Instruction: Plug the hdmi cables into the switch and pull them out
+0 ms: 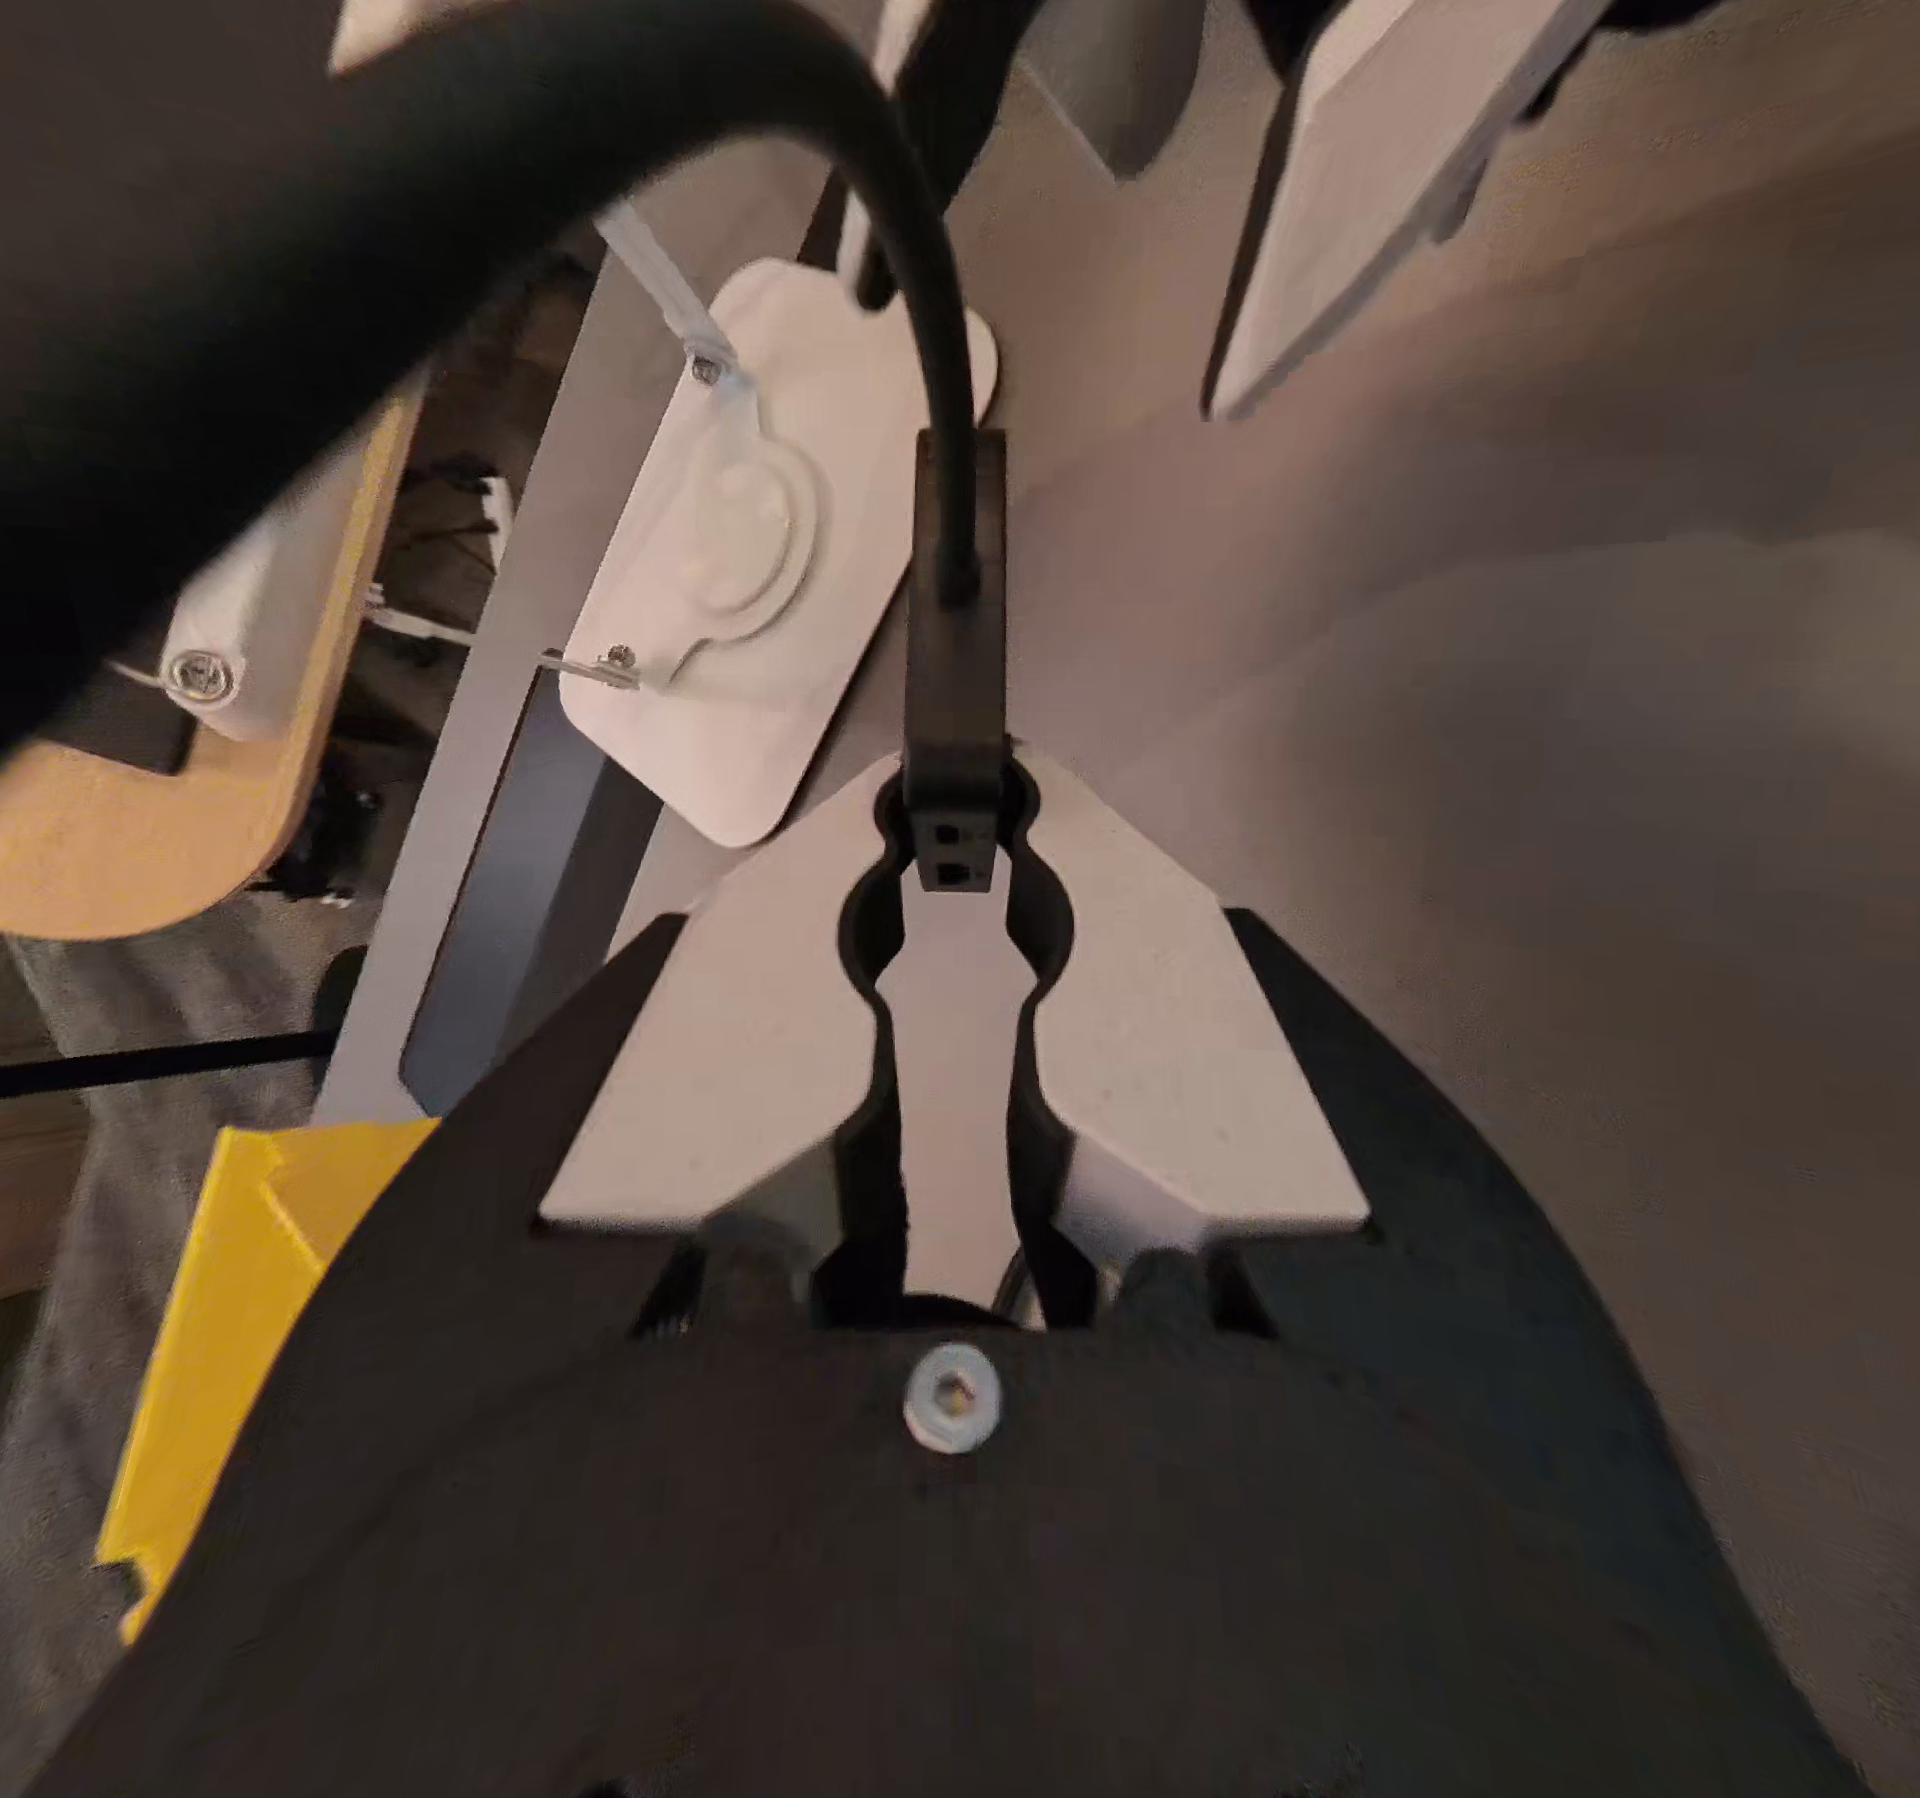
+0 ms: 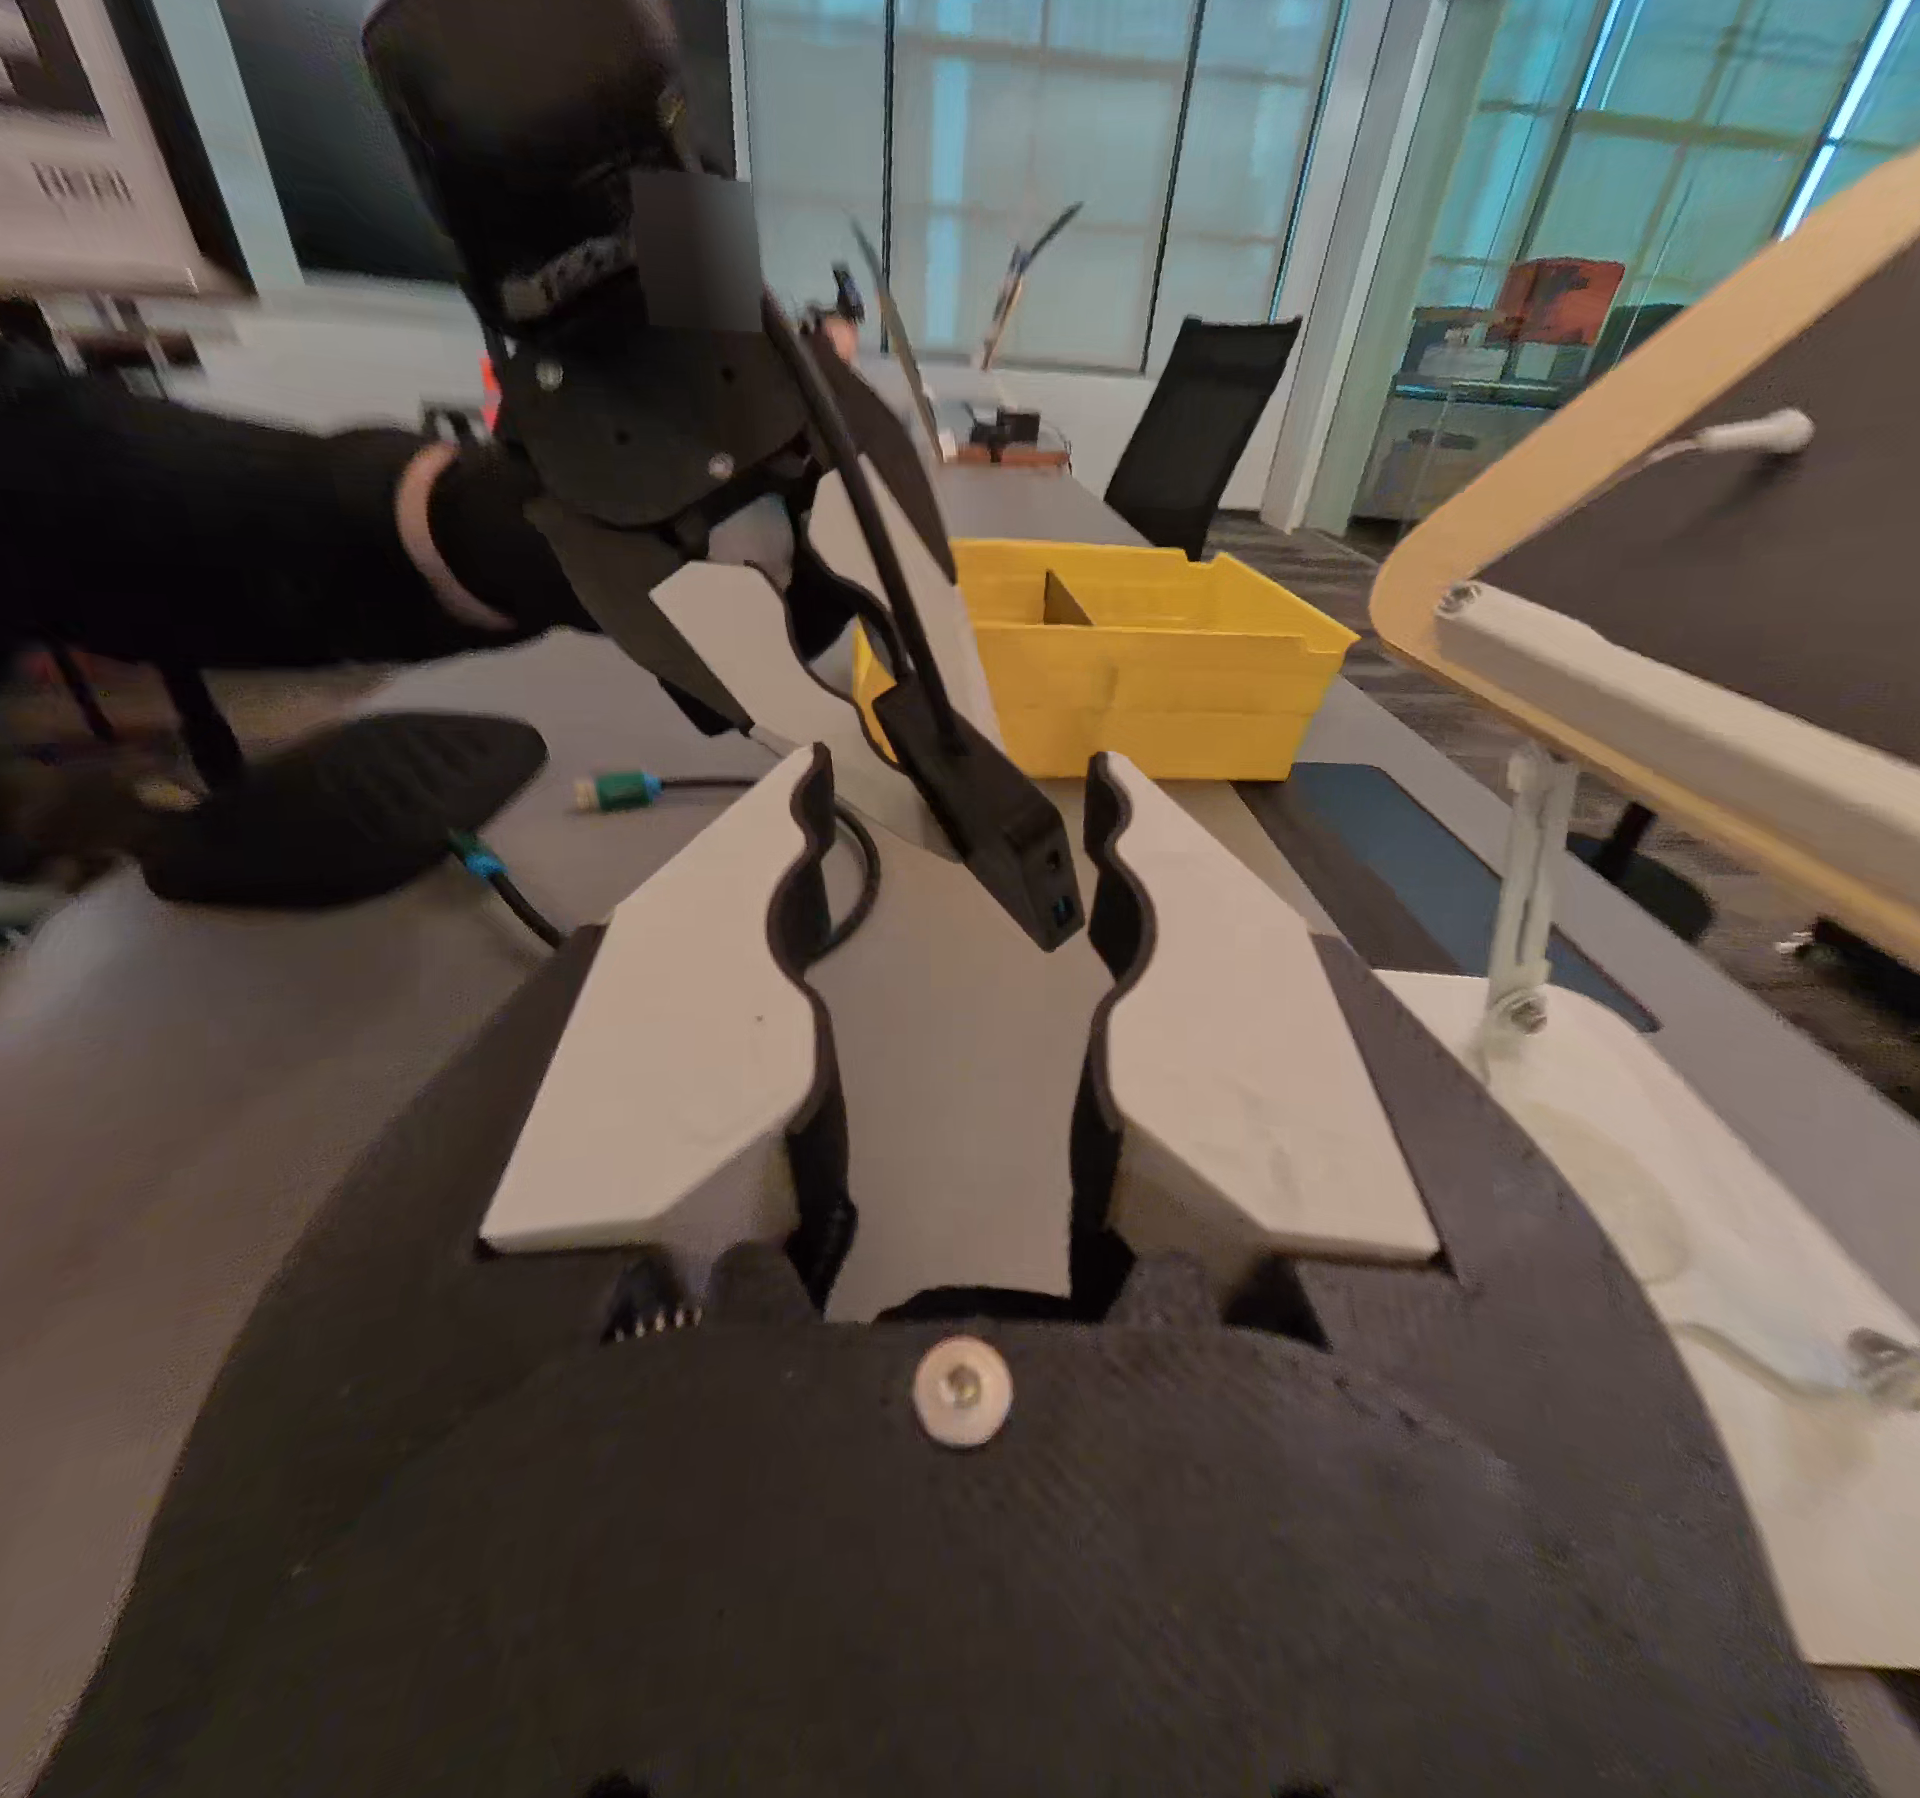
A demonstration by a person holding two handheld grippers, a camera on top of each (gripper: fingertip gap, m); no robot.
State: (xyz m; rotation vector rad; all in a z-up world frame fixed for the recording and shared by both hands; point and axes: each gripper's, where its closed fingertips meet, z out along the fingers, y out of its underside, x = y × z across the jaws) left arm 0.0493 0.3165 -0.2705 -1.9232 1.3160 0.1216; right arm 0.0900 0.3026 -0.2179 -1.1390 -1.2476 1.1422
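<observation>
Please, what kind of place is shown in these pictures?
Most likely an office: tall glass windows, a black mesh office chair beside a long grey table, and a yellow plastic bin on it.

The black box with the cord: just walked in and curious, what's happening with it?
A person holds a gripper in each hand. The left gripper is shut on the black switch, lifted off the grey table with its cord arching away. The right gripper is open, facing the switch's port end. A green-tipped cable lies unplugged near the yellow bin.
</observation>
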